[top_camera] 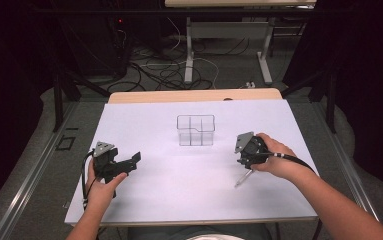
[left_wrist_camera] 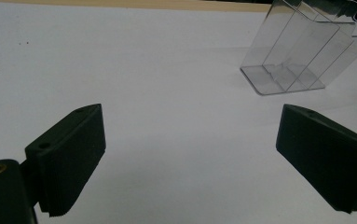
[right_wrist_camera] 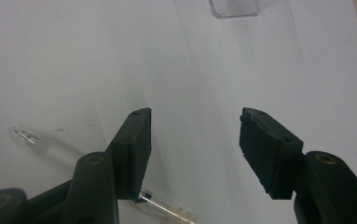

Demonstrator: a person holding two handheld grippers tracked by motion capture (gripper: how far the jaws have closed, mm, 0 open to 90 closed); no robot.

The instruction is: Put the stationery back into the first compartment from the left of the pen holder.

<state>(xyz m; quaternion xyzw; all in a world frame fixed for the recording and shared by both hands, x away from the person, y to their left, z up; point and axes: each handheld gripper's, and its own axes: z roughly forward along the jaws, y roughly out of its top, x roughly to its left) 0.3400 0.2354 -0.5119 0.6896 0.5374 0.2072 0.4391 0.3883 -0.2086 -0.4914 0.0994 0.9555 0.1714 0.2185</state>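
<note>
Centre of the high view, a clear plastic organiser (top_camera: pixel 195 130) stands upright on the white worktop (top_camera: pixel 179 195), its inner walls splitting it into several compartments, and every one of them looks bare. Lower left of that frame, the left gripper (top_camera: pixel 129 162) sits in the person's left hand (top_camera: pixel 103 187), fingers spread wide and holding nothing; in the left gripper view the organiser (left_wrist_camera: pixel 302 51) shows at upper right, see-through down to its floor, well apart from the gripper (left_wrist_camera: pixel 190 158). Over at right of centre in the high view, the right gripper (top_camera: pixel 246 160) is tipped down at the sheet in the right hand (top_camera: pixel 276 160), with a clear pen (top_camera: pixel 243 178) lying just below it. In the right gripper view the fingers stand parted round empty paper, gripper (right_wrist_camera: pixel 195 149) gripping nothing, while the pen (right_wrist_camera: pixel 50 147) runs across the lower left, passing behind the left-hand finger (right_wrist_camera: pixel 134 149)
</note>
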